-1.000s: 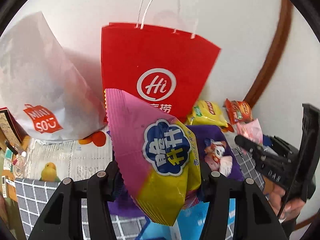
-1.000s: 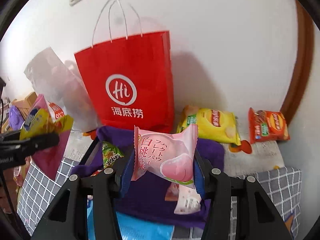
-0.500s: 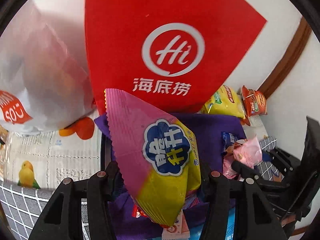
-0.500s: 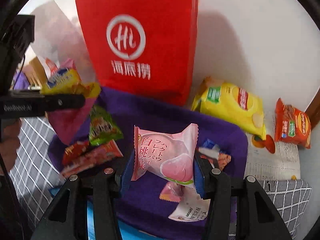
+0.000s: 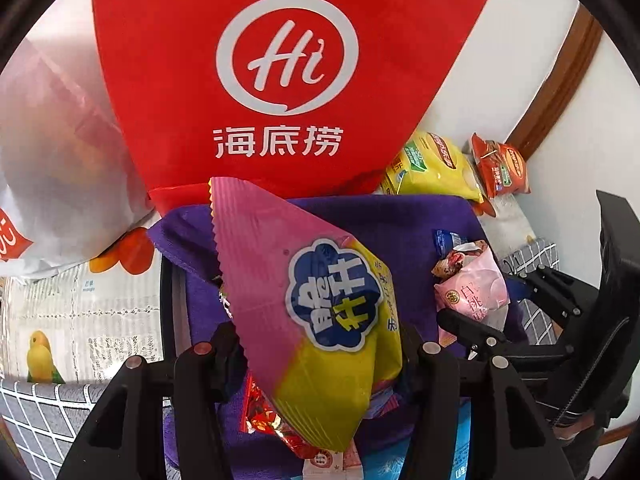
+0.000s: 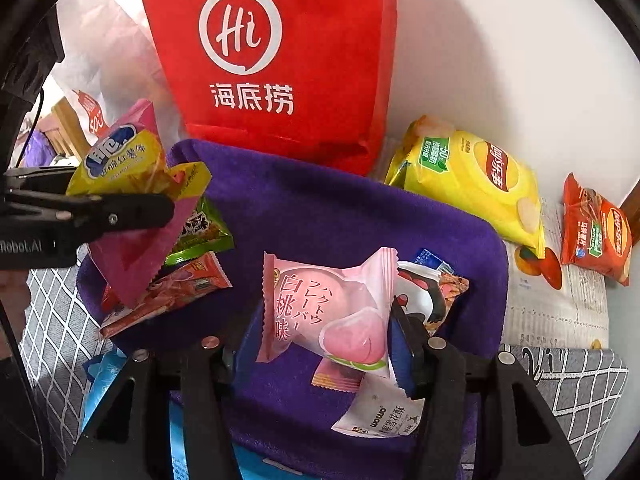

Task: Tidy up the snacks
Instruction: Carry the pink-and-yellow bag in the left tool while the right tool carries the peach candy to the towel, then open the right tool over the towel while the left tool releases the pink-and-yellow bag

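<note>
While the left gripper [image 5: 316,354] hangs over the purple cloth-lined tray [image 5: 360,216], its jaws stand partly open and clamp the lower half of a pink-and-yellow crisp packet with a blue badge [image 5: 320,308], so the packet stands up out of the grip with its serrated pink edge reaching toward the tray's far edge; held this way it is likely ready to be dropped among the snacks already gathered there. Behind the tray a red paper carrier bag with a white round logo [image 5: 280,60] stands against the wall. At the tray's right edge the right gripper [image 5: 476,320] appears with a pale pink packet. From the right wrist view, that gripper [image 6: 324,320] has the pale pink peach-print sweet wrapper [image 6: 328,308] between its blue pads; the jaws have just been opening, yet the wrapper sits upright and seems touched on both sides, probably at the point of release over the tray's near edge. A yellow crisp bag [image 6: 468,176] and a small orange crisp bag [image 6: 596,232] lie outside the tray, unsorted.
</note>
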`<state>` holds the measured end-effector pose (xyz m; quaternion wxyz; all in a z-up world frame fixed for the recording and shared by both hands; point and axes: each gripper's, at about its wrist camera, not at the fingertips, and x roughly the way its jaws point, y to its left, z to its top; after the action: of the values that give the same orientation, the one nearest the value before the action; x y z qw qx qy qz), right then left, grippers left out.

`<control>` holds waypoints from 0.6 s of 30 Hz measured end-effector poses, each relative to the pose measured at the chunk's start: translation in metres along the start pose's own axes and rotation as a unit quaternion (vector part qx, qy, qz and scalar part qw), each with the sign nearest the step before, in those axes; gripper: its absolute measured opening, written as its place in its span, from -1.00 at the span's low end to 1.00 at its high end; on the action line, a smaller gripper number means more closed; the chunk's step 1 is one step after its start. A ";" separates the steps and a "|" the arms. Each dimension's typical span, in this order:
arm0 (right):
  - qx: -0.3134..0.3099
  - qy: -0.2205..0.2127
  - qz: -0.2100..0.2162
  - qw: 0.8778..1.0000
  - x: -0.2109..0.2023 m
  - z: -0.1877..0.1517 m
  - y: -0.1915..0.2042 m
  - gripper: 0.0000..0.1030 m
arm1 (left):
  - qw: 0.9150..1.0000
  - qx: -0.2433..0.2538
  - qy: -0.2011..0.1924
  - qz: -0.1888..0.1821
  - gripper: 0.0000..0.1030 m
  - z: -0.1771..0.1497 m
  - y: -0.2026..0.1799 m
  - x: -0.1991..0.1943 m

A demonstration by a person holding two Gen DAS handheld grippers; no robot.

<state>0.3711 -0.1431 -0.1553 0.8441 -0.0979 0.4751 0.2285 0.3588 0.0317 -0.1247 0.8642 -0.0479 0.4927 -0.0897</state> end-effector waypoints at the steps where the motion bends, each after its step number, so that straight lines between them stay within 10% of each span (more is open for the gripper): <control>1: 0.001 0.000 0.001 1.000 0.000 0.000 0.000 0.11 | 1.000 0.002 0.001 0.002 0.06 0.000 -0.001 0.000; 18: -0.004 -0.083 -0.022 0.996 -0.051 0.007 0.002 0.52 | 1.000 -0.005 0.012 0.012 0.06 0.001 0.002 -0.003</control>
<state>0.3526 -0.1536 -0.1081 0.8852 -0.0928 0.3998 0.2190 0.3586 0.0342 -0.1221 0.8589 -0.0455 0.5041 -0.0774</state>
